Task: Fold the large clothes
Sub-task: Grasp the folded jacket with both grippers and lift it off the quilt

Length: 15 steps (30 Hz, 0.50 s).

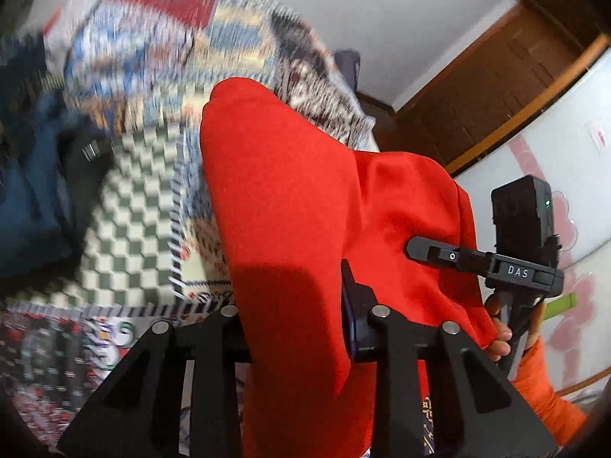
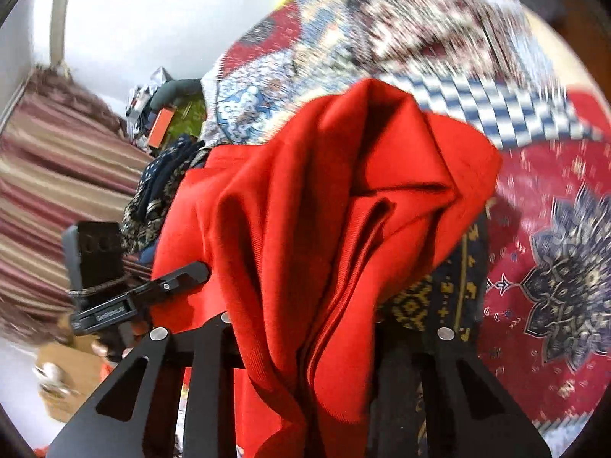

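A bright red garment (image 1: 290, 198) hangs bunched and lifted above the bed. In the left wrist view it passes between the fingers of my left gripper (image 1: 301, 305), which is shut on it; a blue pad (image 1: 349, 305) presses its side. In the right wrist view the same red garment (image 2: 343, 198) falls in folds through my right gripper (image 2: 305, 324), also shut on it. Each view shows the other gripper gripping the cloth edge: the right one (image 1: 439, 253) with a hand (image 1: 500, 336) in an orange sleeve, the left one (image 2: 179, 278). The fingertips are hidden by cloth.
A patchwork bedspread (image 1: 160, 57) and a green checked cloth (image 1: 133, 221) lie below, with blue clothes (image 1: 34, 191) at left. A dark garment with yellow motifs (image 2: 446, 286) lies under the red one. A wooden door (image 1: 477, 95), a white wardrobe (image 1: 553, 145) and a striped curtain (image 2: 57, 175) stand around.
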Tool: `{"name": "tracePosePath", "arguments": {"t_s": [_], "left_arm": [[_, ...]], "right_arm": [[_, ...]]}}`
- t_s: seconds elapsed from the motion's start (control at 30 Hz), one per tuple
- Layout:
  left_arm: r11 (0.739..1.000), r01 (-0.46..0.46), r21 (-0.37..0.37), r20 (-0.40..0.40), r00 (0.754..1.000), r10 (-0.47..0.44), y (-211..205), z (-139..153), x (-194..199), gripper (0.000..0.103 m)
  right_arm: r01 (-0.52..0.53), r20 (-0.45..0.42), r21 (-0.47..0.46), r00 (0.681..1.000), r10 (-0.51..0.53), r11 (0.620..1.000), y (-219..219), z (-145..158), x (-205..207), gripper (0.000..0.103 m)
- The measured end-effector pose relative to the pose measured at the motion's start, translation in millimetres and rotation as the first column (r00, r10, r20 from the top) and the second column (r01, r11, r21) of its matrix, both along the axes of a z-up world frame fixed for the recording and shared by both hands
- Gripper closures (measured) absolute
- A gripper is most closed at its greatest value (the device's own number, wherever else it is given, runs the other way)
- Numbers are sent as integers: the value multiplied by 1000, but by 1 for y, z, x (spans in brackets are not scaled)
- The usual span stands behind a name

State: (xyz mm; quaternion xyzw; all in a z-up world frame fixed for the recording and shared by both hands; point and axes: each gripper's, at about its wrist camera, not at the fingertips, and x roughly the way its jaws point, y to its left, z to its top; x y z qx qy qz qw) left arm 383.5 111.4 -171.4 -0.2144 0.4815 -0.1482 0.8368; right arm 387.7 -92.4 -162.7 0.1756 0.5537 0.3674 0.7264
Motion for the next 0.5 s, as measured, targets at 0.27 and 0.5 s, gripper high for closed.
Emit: {"name": "tracePosePath", "arguments": {"t_s": [0.27,0.5], "left_arm": [[998,-69,-1,203,977,68,55,108,-38,73],[986,-167,25,296,943,153,127,169,-60,73]], "right_arm": [[-37,187,43,982,29,998,45,105,-14,78],[-107,305,62,949,84,992,121,165,-20,78]]}}
